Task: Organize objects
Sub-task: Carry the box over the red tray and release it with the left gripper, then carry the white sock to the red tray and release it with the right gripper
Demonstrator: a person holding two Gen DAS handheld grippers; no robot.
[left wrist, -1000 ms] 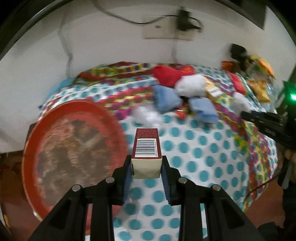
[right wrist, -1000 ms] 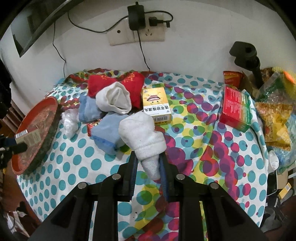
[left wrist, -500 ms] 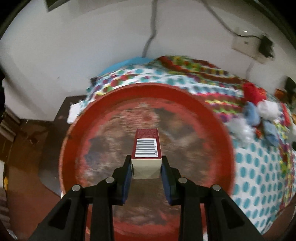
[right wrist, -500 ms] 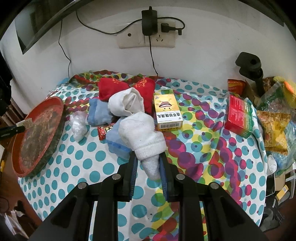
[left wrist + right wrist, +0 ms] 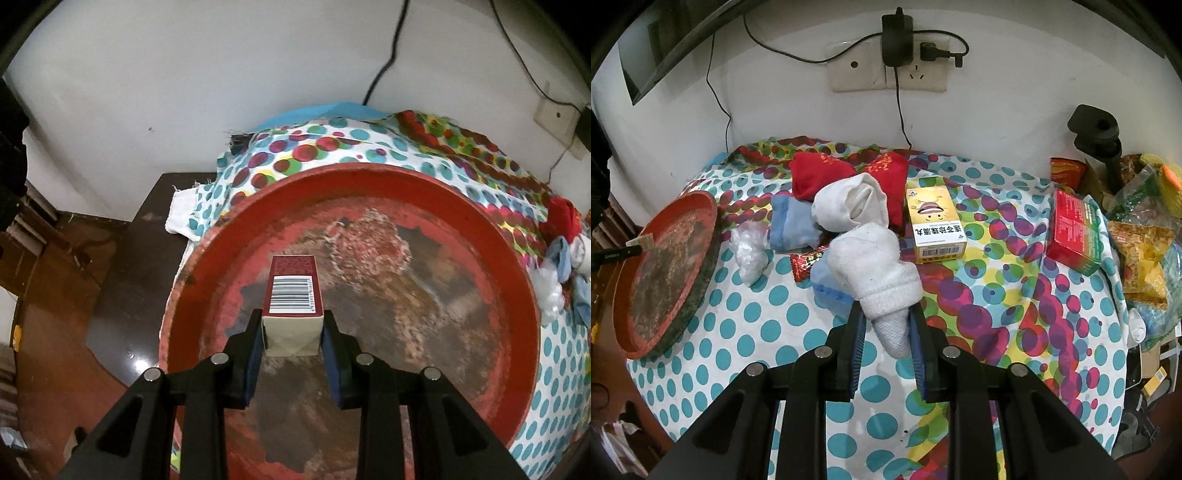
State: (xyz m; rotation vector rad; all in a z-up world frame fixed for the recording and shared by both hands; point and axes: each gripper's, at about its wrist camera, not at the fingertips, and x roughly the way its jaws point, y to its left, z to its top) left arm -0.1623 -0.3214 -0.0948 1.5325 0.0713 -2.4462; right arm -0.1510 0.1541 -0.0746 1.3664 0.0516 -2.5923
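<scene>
The left gripper (image 5: 293, 334) is clamped on a small carton (image 5: 293, 301) – maroon on top with a white barcode label, cream at the near end – and holds it above the worn middle of the round red tray (image 5: 509, 266). Whether the carton touches the tray floor cannot be told. The tray sits at the left edge of the table, partly on the polka-dot cloth (image 5: 561, 354), and its left rim overhangs the dark bare tabletop (image 5: 125, 280).

The right gripper (image 5: 884, 332) is closed on the cuff of a white sock (image 5: 875, 266), whose bulk hangs forward over the cloth toward the middle of the table. Just behind it lies a loose pile: another white sock (image 5: 849, 206), a light blue cloth (image 5: 790, 225), red fabric (image 5: 816, 173), a red snack bar (image 5: 807, 262) and a crumpled clear bag (image 5: 750, 251). Beside the pile, toward the right, a yellow box (image 5: 936, 221) lies flat – and farther on, near the right edge, a red box (image 5: 1075, 232) rests next to a heap of snack packets (image 5: 1141, 251). In this view the tray stands at the left edge with the left gripper's carton over it.
</scene>
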